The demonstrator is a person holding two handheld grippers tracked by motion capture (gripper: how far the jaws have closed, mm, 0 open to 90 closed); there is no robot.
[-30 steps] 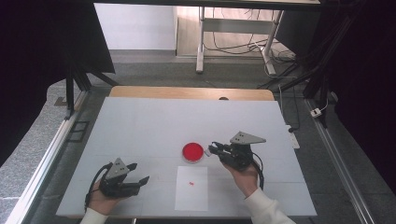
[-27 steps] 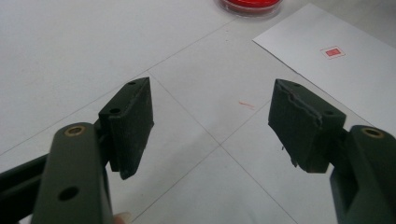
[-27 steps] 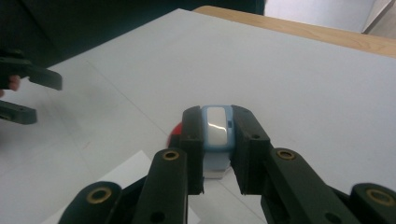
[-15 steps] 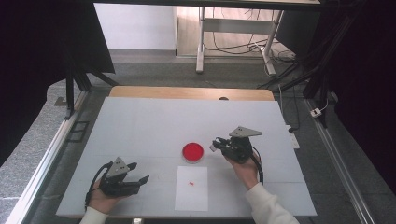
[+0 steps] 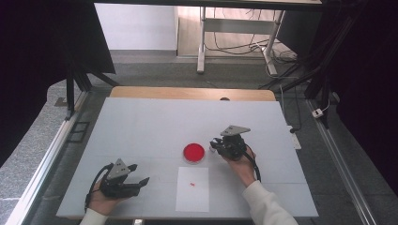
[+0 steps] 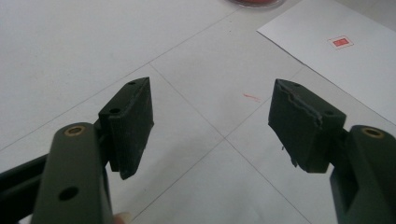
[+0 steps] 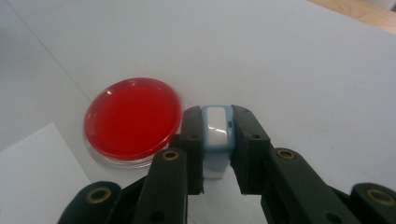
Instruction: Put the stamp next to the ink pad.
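Gripping a small light-blue and white block (image 7: pixel 216 135), the right gripper (image 5: pixel 218 145) has its two black jaws pressed flat against the block's sides. The block stands between the pads with its long axis running along the jaws, its white face turned up toward the camera and its far end pointing out past the jaw tips. Just beyond and to the left of those tips in the right gripper view sits a round red dish (image 7: pixel 133 118) with a clear rim, close to the block but apart from it. Past the dish and to the right of the jaws the white table (image 5: pixel 155 126) lies bare all the way to its wooden far edge, so there is plenty of open surface on that side. Nearer the hand, a white paper sheet (image 5: pixel 192 189) with a small red mark lies below the dish. The left gripper (image 5: pixel 141 181) rests low on the table near its front edge, jaws spread apart with nothing between them, well apart from the dish, with the paper's corner ahead of its right jaw.
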